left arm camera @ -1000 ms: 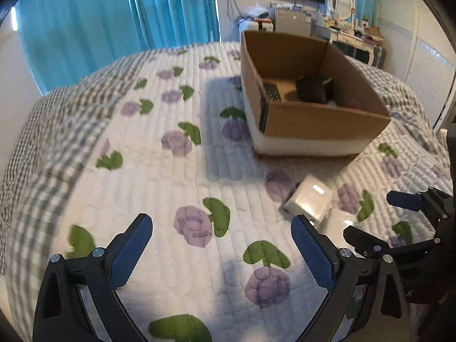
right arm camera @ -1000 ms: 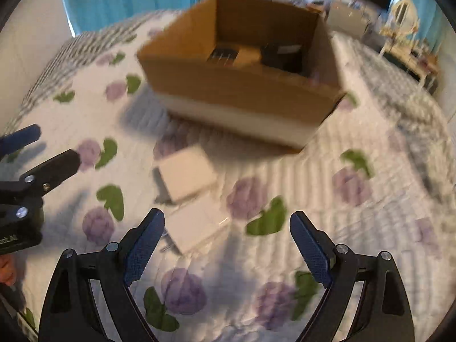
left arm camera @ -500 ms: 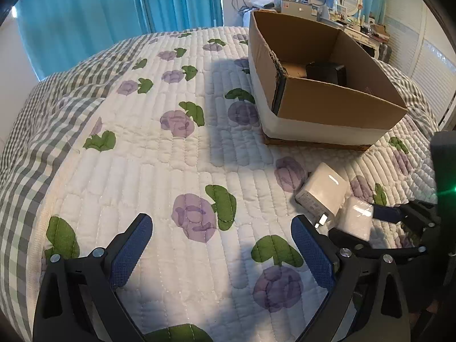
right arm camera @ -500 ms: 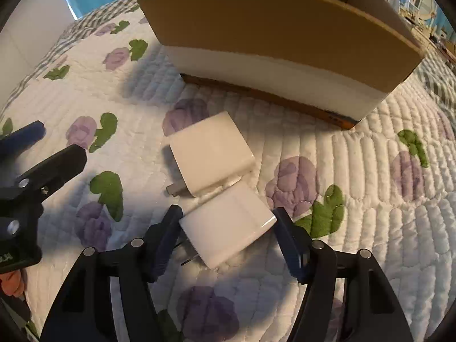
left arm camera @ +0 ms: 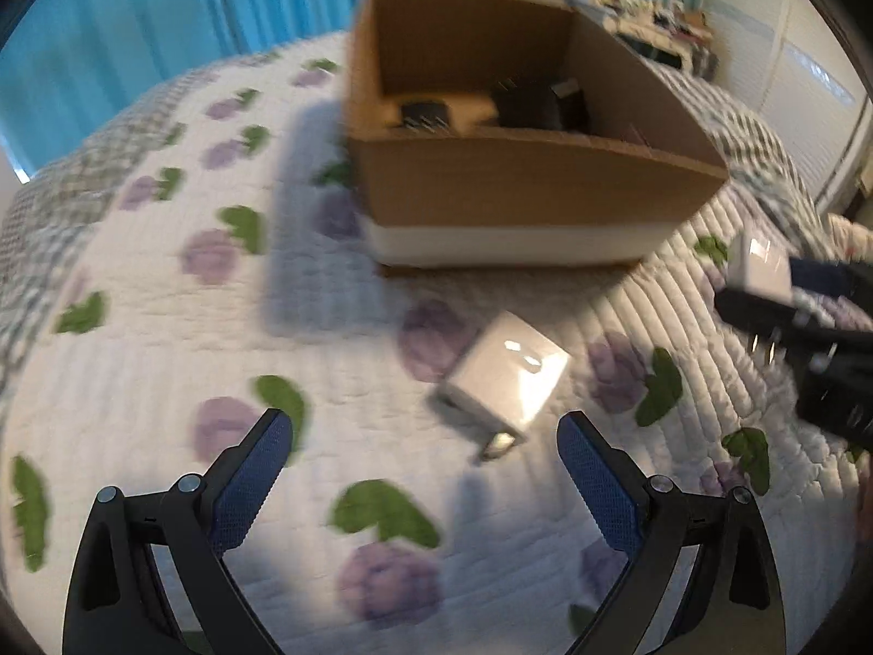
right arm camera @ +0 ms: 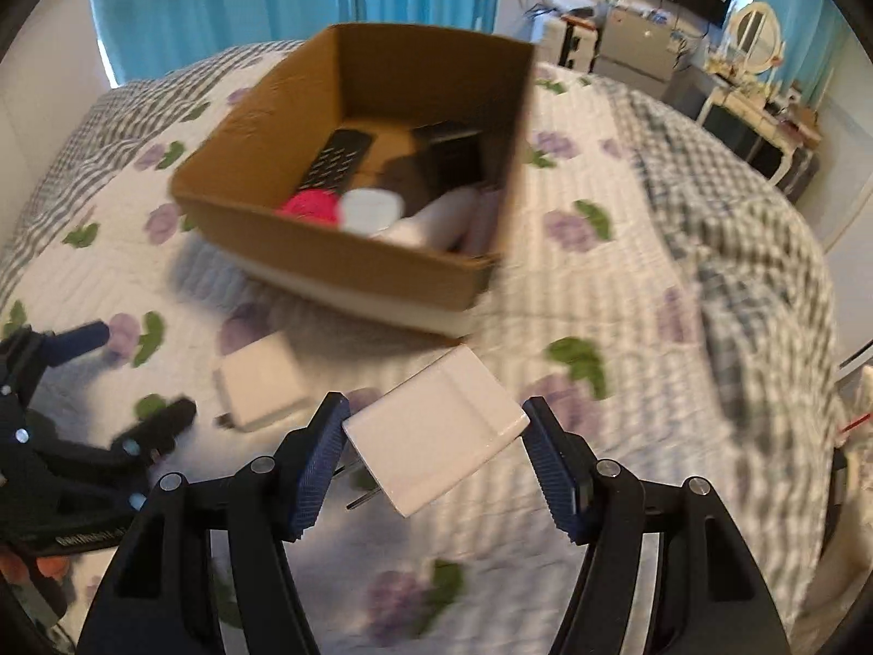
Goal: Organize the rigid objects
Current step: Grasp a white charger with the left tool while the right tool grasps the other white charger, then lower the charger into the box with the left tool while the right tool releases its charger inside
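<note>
The right gripper [right arm camera: 434,445] holds a white charger [right arm camera: 436,428] clamped between its jaws, prongs pointing near-left, lifted off the bed [right arm camera: 627,284]. The cardboard box [right arm camera: 349,256] lies ahead and slightly left of it, open top facing up, so the carry goes forward and over the near wall. The left gripper [left arm camera: 423,469] has its jaws wide and empty; a second charger [left arm camera: 504,382] lies on the quilt just ahead, between them.
</note>
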The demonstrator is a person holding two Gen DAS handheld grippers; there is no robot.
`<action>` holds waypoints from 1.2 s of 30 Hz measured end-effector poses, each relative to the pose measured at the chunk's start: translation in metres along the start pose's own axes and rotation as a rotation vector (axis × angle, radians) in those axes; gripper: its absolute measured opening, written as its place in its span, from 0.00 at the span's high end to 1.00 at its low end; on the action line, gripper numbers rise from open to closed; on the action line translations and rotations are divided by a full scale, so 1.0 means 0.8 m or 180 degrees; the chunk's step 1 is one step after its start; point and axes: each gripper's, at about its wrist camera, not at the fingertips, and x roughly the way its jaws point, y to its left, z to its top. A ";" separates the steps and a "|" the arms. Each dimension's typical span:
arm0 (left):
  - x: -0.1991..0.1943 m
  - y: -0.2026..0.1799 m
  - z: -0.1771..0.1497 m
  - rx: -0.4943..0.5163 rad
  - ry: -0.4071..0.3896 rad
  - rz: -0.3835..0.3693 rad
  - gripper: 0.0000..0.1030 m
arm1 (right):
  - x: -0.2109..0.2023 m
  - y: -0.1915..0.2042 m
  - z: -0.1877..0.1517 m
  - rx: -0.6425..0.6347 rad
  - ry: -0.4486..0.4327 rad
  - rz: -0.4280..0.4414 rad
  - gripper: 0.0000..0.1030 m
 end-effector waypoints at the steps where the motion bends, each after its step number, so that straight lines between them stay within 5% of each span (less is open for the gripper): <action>1: 0.008 -0.007 0.001 0.0048 0.0038 0.0015 0.04 | 0.000 -0.012 0.001 0.0039 0.0000 -0.0004 0.37; 8: 0.053 -0.033 0.011 0.0209 0.0111 0.0127 0.04 | 0.033 -0.036 -0.012 0.0298 0.0172 0.0216 0.37; 14: 0.072 -0.048 0.012 0.0369 0.0130 0.0086 0.17 | 0.041 -0.029 -0.015 0.0273 0.0187 0.0313 0.37; 15: 0.071 -0.051 0.011 0.0413 0.0115 0.0038 0.27 | 0.041 -0.030 -0.015 0.0280 0.0193 0.0320 0.37; 16: 0.068 -0.053 0.009 0.0441 0.0100 -0.0015 0.35 | 0.042 -0.031 -0.016 0.0292 0.0192 0.0327 0.37; 27: 0.021 -0.053 -0.014 0.0369 0.0115 -0.0156 0.42 | 0.018 -0.028 -0.015 0.0270 -0.0010 0.0276 0.37; 36: -0.060 -0.035 -0.001 0.0261 -0.0265 -0.0243 0.43 | -0.034 -0.015 -0.003 0.0183 -0.0276 0.0287 0.37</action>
